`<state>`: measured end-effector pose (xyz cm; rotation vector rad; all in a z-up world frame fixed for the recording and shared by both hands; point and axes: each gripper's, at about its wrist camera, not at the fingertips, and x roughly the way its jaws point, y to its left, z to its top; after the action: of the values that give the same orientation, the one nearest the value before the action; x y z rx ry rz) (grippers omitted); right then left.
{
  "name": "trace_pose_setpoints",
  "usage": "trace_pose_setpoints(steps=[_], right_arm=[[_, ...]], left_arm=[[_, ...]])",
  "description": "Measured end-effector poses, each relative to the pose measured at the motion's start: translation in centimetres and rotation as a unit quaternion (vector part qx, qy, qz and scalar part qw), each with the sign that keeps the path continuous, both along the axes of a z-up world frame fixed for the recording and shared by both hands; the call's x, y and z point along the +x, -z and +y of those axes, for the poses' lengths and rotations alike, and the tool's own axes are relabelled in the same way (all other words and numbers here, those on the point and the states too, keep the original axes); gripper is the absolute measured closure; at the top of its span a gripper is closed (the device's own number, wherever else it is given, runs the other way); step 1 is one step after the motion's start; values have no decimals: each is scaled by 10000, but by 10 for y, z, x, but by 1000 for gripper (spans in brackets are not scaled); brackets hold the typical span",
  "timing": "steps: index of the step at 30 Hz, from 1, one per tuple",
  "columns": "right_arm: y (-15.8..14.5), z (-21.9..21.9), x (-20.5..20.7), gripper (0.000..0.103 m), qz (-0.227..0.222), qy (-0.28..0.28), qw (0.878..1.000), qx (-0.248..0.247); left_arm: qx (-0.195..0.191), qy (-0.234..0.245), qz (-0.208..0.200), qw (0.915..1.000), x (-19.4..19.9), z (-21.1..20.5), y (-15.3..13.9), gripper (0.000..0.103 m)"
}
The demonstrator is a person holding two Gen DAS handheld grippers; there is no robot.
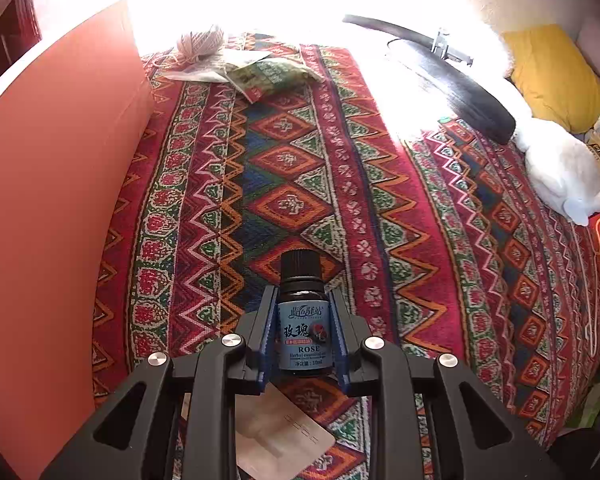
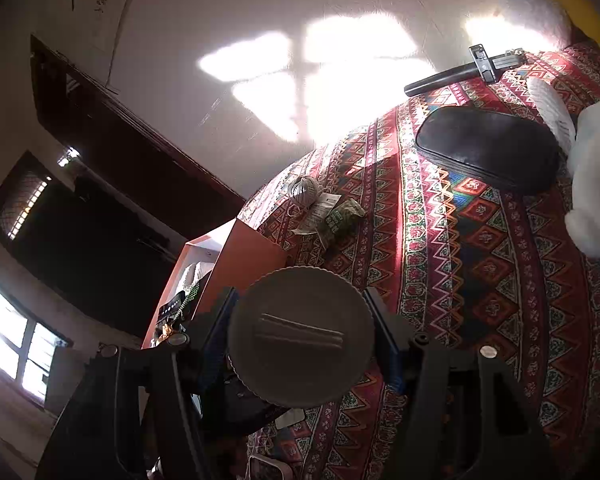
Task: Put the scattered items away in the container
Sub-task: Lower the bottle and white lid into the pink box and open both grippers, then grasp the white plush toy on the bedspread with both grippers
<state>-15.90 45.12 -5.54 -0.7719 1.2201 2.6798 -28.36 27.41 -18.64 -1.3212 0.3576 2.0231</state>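
Note:
A small dark bottle (image 1: 302, 332) with a blue "ROSE" label and a black cap lies between the blue pads of my left gripper (image 1: 302, 300), which is shut on its sides just above the patterned cloth. A tall orange box (image 1: 60, 208) stands right beside it on the left. In the right wrist view my right gripper (image 2: 300, 296) is shut on a round grey tin (image 2: 300, 336) with a ridged rim. It hangs near the orange box (image 2: 240, 264), whose open top shows several items inside.
At the far end of the patterned cloth (image 1: 400, 220) lie a twine ball (image 1: 200, 42), a green packet (image 1: 272, 76) and a paper slip. A black pouch (image 2: 488, 148), a black-handled tool (image 2: 456, 74) and a white plush (image 1: 560, 176) sit right. A beige card (image 1: 276, 440) lies under my left gripper.

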Motion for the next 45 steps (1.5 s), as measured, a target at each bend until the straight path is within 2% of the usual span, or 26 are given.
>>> trace_pose_setpoints(steps=[4,7,9,13,15,18,20,23,24,25,26,27,28,29,30,31,34,37,41,45], right_arm=[[-6,-10,-4,42,6,5,10000,80],[-7,-27,-14,42,-57,-135,9998,160],[-9,-42,-27,42,-89,-256,9995,166],[-31,-84,-78,42,-19,-652,9975,280],[-56,-109,-110,42,153,-841,9950,507],[-97,-142,-157,42,310,-1022,9885,1067],[-114,-157,-187,42,229,-1071,9852,1317],[-123,-176,-226,41,-75,-964,9779,1852],[-122,-180,-237,33,-226,-868,9747,2050],[-121,-183,-244,24,-321,-764,9725,2178],[-121,-183,-247,14,-354,-643,9719,2235],[-120,-182,-247,14,-352,-566,9725,2233],[-119,-180,-244,14,-318,-585,9738,2173],[-118,-178,-240,14,-259,-656,9762,2052],[-116,-176,-234,14,-215,-704,9789,1908],[-113,-172,-225,14,-202,-716,9814,1772],[-101,-154,-191,14,-185,-674,9878,1391],[-89,-122,-140,14,-168,-361,9932,1094],[-71,-63,-53,14,-5,476,9969,626],[-50,-5,38,12,225,1395,9898,185]], left_arm=[[611,-33,179,9980,6,-20,-47,82],[1240,-275,480,9907,1,-52,-97,82],[1594,-576,841,9819,-8,-86,-132,82],[2062,-1397,1460,9574,-42,-171,-185,82],[2175,-1784,1640,9455,-60,-214,-197,82],[2195,-2303,1735,9320,-86,-264,-198,82],[2214,-2552,1654,9266,-99,-288,-191,82],[2178,-2732,1648,9224,-113,-305,-184,82],[2079,-2837,1744,9197,-114,-308,-183,81],[1975,-2903,1840,9181,-115,-309,-182,73],[1898,-2933,1924,9170,-115,-311,-182,54],[1857,-2979,2005,9147,-115,-313,-182,41],[1862,-3044,2092,9105,-112,-315,-184,19],[1921,-3097,2176,9054,-108,-317,-186,12],[2006,-3118,2221,9018,-104,-319,-189,12],[2084,-3098,2211,9010,-103,-319,-191,11],[2214,-2917,2118,9061,-97,-312,-193,11],[2133,-2762,2110,9131,-88,-291,-195,11],[2058,-2241,2095,9293,-63,-245,-197,11],[1735,-1419,2020,9534,-31,-171,-186,11]])
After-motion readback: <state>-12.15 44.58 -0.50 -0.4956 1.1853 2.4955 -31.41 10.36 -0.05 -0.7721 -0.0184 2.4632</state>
